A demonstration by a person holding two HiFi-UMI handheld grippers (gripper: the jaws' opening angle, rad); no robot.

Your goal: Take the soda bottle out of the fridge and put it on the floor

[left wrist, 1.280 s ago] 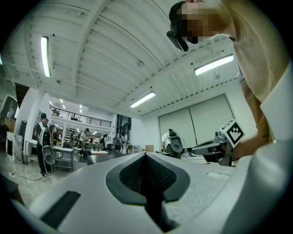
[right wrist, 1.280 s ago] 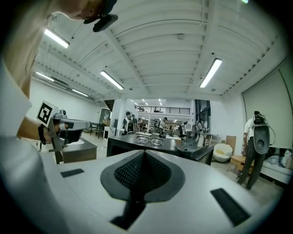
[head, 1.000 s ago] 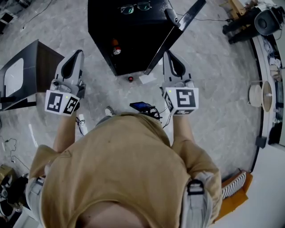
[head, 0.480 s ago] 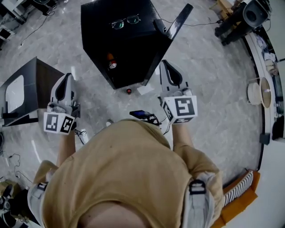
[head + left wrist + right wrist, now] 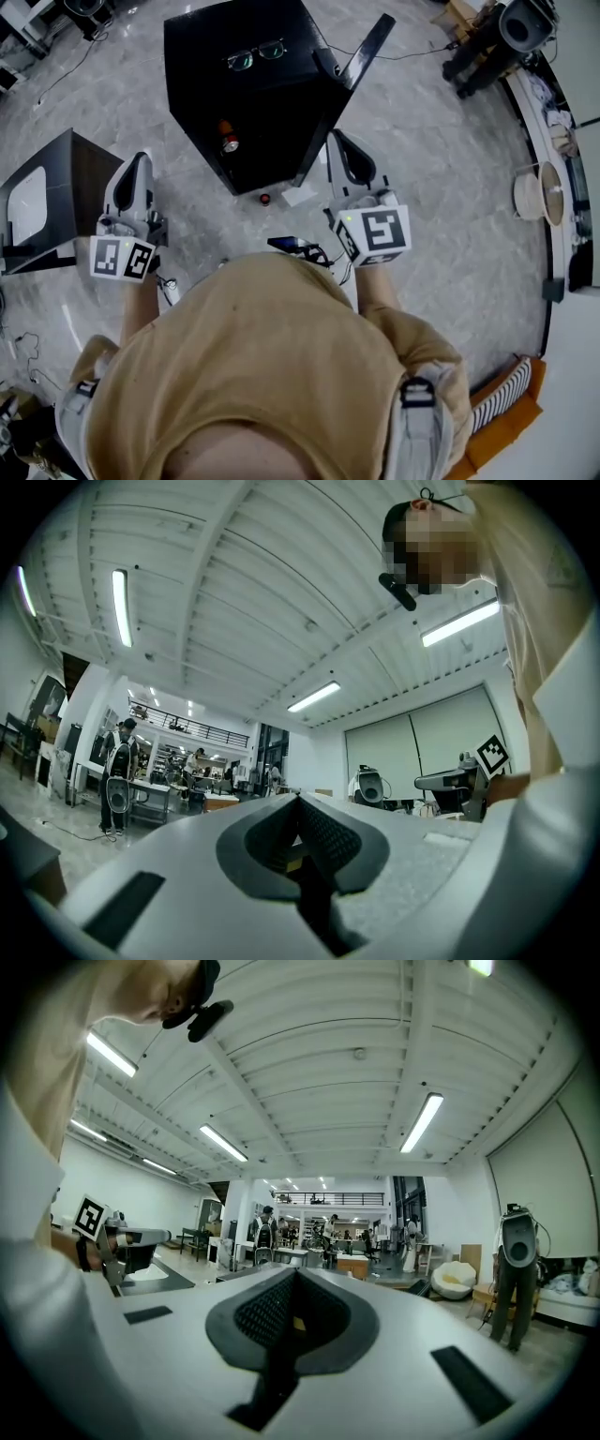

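A small black fridge point(image 5: 246, 89) stands on the floor ahead of me, its door point(image 5: 349, 82) swung open to the right. Inside it, low down, a soda bottle point(image 5: 225, 139) with an orange-red top shows. My left gripper point(image 5: 139, 161) hangs left of the fridge, apart from it. My right gripper point(image 5: 335, 141) is held just by the open door's lower edge. Both are shut and hold nothing; in the left gripper view point(image 5: 300, 801) and the right gripper view point(image 5: 296, 1275) the jaws meet and point level across the hall.
Glasses point(image 5: 251, 54) lie on the fridge top. A small red cap point(image 5: 265, 199) and a white slip point(image 5: 300, 194) lie on the floor before it. A dark box point(image 5: 42, 197) stands at left, a phone with cables point(image 5: 292, 247) by my feet, stands point(image 5: 497, 37) at far right.
The view has swung, so the fridge sits further left. My left gripper has drawn back to the left of the fridge. My right gripper has risen a little by the door.
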